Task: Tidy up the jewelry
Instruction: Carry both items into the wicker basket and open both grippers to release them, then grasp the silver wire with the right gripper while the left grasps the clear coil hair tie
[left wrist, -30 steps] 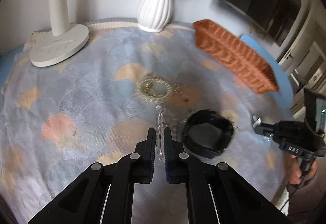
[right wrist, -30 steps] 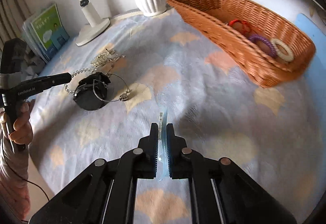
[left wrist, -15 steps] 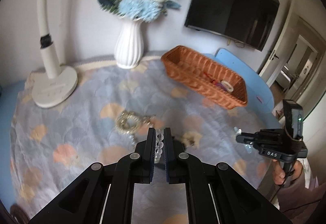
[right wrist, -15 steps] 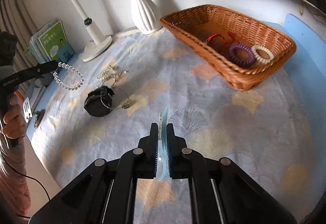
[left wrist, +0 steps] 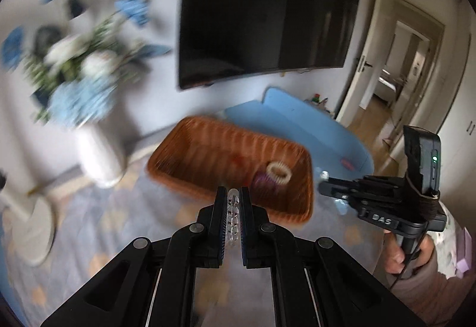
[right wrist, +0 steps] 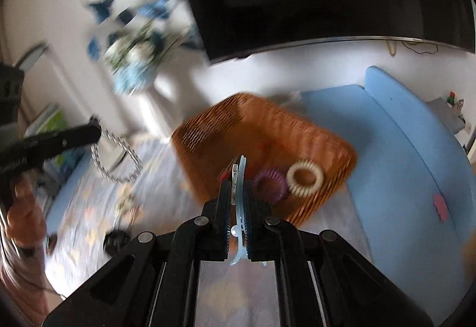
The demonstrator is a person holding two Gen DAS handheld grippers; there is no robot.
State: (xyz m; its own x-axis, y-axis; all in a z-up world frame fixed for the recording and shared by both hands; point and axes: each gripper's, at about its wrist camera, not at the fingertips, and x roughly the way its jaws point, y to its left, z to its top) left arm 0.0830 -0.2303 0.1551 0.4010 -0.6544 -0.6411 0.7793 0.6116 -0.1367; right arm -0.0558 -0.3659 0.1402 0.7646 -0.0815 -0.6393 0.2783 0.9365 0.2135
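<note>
My left gripper [left wrist: 233, 193] is shut on a clear bead bracelet [left wrist: 232, 214], held in the air in front of the orange wicker basket [left wrist: 208, 154]. From the right wrist view the bracelet [right wrist: 119, 160] hangs as a loop from the left gripper [right wrist: 96, 129]. My right gripper [right wrist: 238, 178] is shut on a light blue hair clip [right wrist: 240, 208], raised near the basket [right wrist: 238, 124]. The basket holds a cream coil hair tie [right wrist: 305, 178], a purple coil hair tie [right wrist: 270, 185] and something red. My right gripper also shows in the left wrist view [left wrist: 322, 182].
A white vase of blue flowers [left wrist: 98, 160] stands left of the basket. A white lamp base [left wrist: 38, 225] is at the far left. A black hair tie [right wrist: 116, 240] and gold jewelry [right wrist: 126, 202] lie on the patterned cloth. A blue surface [right wrist: 401, 178] is to the right.
Both grippers rose and swung toward the basket with their items. The views tilted upward, so the TV and wall fill more of the frames. The bracelet left the table a second ago.
</note>
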